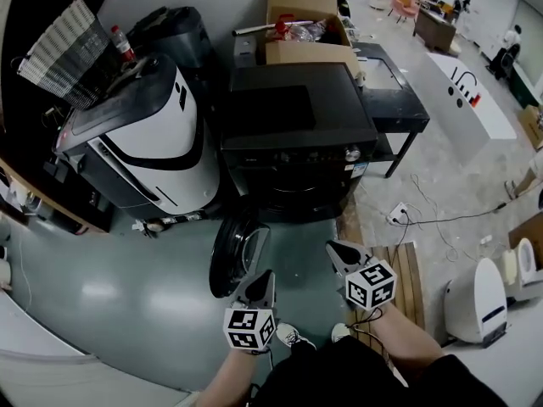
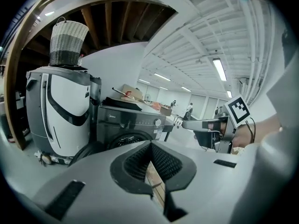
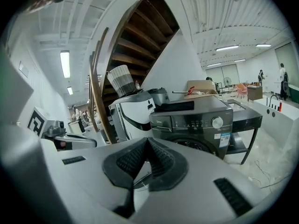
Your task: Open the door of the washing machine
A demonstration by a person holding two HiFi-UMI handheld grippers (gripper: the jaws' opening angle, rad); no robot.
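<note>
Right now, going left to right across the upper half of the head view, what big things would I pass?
Striped basket → white and black machine → dark washing machine → black table → long white counter.

The washer is a dark grey, front-loading machine with a flat black top. It stands upright on the floor. A control panel runs along the upper front, with a silver knob at its right end. The round door is open. It hangs from the left side of the front and swings out wide, with a dark ring around a glass bowl. The round opening is uncovered and dark inside.
</note>
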